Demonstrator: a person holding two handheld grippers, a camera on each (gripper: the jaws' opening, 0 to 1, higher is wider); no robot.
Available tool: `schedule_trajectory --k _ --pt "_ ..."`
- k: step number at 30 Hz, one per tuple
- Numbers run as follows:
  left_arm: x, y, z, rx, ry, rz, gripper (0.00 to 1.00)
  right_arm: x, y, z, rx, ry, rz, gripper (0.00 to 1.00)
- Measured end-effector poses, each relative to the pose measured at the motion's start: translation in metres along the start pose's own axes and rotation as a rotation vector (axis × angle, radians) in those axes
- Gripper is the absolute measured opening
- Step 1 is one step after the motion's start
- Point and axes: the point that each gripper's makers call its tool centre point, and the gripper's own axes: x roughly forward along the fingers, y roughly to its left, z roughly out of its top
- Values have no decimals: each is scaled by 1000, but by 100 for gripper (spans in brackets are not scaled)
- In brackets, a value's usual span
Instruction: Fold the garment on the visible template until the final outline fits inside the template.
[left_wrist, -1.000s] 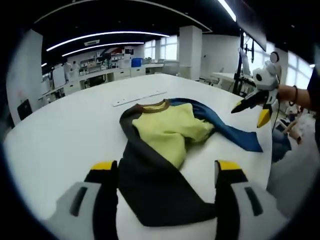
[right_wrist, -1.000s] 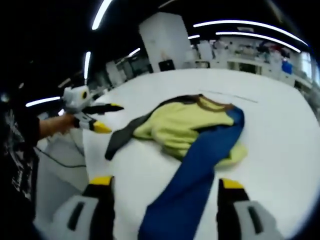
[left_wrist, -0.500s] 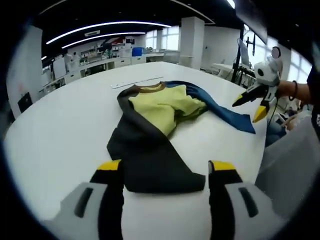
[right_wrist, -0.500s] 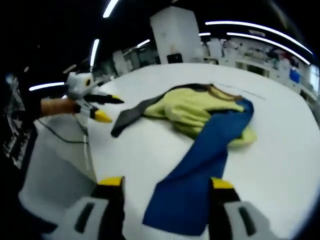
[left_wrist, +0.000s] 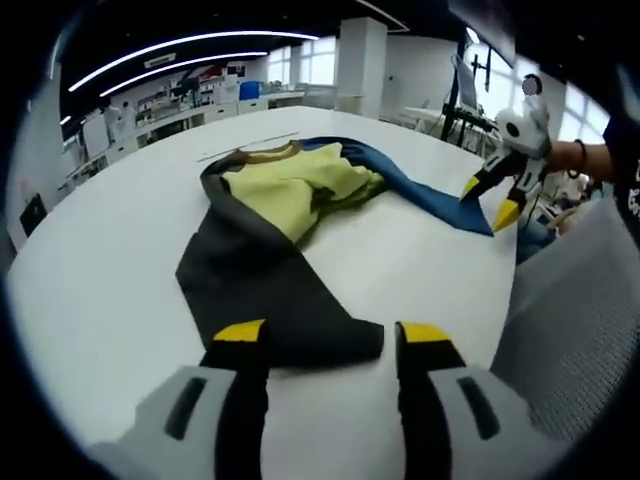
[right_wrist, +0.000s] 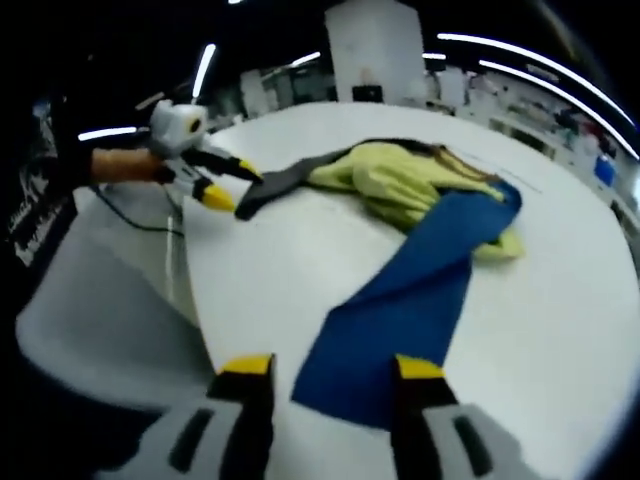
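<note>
In the left gripper view my left gripper (left_wrist: 325, 345) stood with its fingers wide apart, nothing between them, the dark sleeve (left_wrist: 270, 290) of the garment (left_wrist: 295, 190) ending just ahead of the tips. The garment lay spread on the white tabletop (left_wrist: 100, 260), yellow body in the middle, blue sleeve (left_wrist: 435, 200) running off toward my right gripper (left_wrist: 490, 200), whose fingers were parted near that cuff.

In the right gripper view the right gripper (right_wrist: 325, 375) was likewise wide and empty, the blue sleeve's end lying between and just beyond the tips. I judged the cloth soft, light and limp, likely to sag and drag, so each cuff edge looked the place to pinch
</note>
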Motion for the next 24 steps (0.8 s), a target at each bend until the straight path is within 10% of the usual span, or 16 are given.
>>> schedule_trajectory --k 16,24 --pt "7 -6 -11 129 69 -14 34 2 -11 -12 -113 55 -76 12" --pt "8 8 -9 110 70 30 7 4 -19 -9 -75 40 -91 0"
